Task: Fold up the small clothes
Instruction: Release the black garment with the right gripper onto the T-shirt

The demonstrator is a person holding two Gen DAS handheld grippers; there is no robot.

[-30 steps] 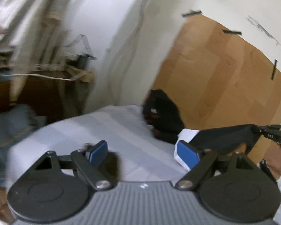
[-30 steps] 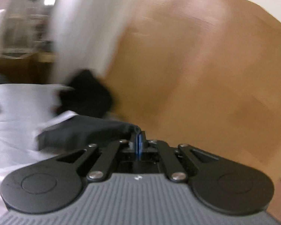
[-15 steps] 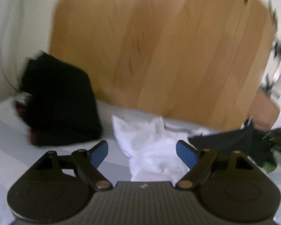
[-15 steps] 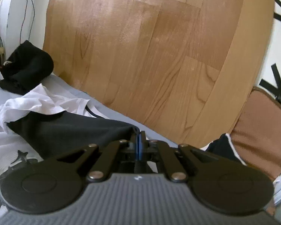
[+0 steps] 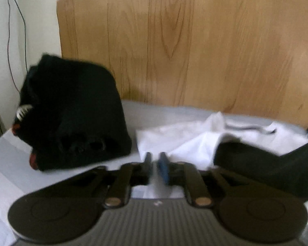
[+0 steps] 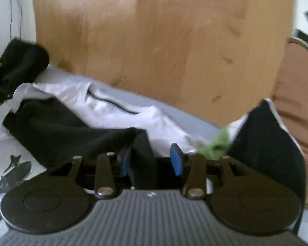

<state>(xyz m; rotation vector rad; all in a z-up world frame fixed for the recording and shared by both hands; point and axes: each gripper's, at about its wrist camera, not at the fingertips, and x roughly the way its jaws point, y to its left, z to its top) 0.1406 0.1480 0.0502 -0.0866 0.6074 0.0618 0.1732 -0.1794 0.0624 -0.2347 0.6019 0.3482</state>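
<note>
Dark garment draped in soft folds ahead and to the left of the right claw, matte charcoal, one narrow corner trailing back between its blue pads; jaws of that claw just opened, standing about half apart, left pad beside the cloth, right pad clear of it, so no pinch. Same dark garment seen lying just right of the left claw, thick and rumpled, resting over a crumpled white shirt; white shirt bright, thin, with a dark-trimmed neckline, spread beyond and under the dark cloth. Left claw just closed to a narrow slit; white fabric showing directly under and before its tips, but too blurred to tell whether any is caught. Black heap of clothing bunched ahead and left of the left claw, with small red and white details at its near edge. Green fabric and a black piece with white edging just right of the right claw. All lying on a pale grey bed sheet, wooden board upright behind.
</note>
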